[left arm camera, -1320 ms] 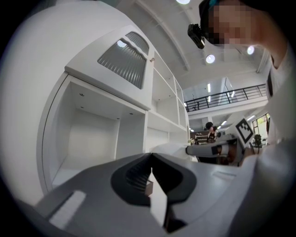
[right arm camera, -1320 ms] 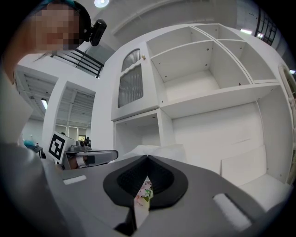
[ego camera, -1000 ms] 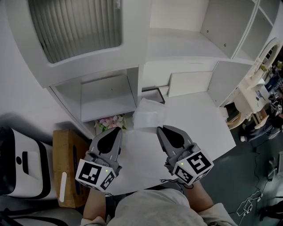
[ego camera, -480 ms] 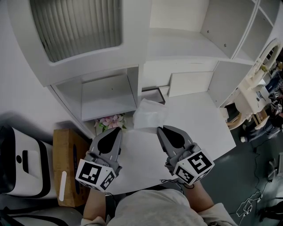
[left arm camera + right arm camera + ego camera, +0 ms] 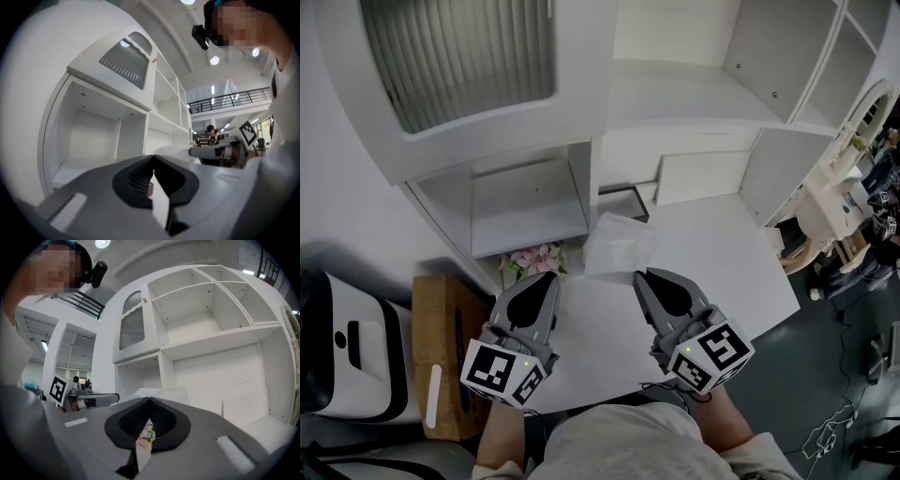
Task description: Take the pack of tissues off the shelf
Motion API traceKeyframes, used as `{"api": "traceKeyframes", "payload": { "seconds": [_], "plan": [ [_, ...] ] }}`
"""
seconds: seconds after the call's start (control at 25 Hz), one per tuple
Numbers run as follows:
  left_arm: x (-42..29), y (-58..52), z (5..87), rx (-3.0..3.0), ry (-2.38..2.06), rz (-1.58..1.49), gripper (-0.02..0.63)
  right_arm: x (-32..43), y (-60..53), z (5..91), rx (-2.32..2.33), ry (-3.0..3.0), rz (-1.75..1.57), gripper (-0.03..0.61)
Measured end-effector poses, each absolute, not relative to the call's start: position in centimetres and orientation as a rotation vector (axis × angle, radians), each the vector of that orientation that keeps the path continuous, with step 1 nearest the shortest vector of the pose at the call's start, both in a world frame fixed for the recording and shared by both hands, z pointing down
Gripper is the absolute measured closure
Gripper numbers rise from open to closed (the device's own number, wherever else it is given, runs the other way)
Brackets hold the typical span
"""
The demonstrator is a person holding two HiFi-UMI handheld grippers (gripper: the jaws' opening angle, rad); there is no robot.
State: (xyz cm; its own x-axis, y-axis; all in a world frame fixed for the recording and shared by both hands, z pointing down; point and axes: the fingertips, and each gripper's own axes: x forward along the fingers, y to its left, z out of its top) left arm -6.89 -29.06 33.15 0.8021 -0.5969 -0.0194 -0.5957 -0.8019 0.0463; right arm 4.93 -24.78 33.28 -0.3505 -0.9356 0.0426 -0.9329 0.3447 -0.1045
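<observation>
A white, plastic-wrapped pack of tissues [image 5: 619,244] lies on the white surface [image 5: 722,262] in front of the shelf unit, just beyond both grippers. A smaller flower-printed pack [image 5: 532,259] lies to its left, by the open cubby [image 5: 530,204]. My left gripper [image 5: 551,275] is shut and empty, its tip close to the flowered pack. My right gripper [image 5: 637,274] is shut and empty, its tip just short of the white pack. In the right gripper view the white pack [image 5: 161,393] rises right behind the closed right gripper [image 5: 149,399]. The left gripper view has the left gripper [image 5: 153,157] closed, with the pack [image 5: 172,149] beyond.
A cardboard box [image 5: 441,347] and a white appliance [image 5: 337,337] stand low at the left. A dark-framed object [image 5: 623,197] and a white panel [image 5: 703,176] lean at the shelf's back. Cluttered furniture [image 5: 853,206] stands past the surface's right edge.
</observation>
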Motion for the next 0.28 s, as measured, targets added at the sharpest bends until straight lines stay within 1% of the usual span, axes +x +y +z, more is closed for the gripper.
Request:
{"api": "traceKeyframes", "payload": {
  "seconds": [0.28],
  "plan": [
    [-7.02,-28.91,33.24,2.943,-0.972,-0.050,0.612,4.86,-24.55,33.31,-1.784,2.551,-0.175,0.578]
  ]
}}
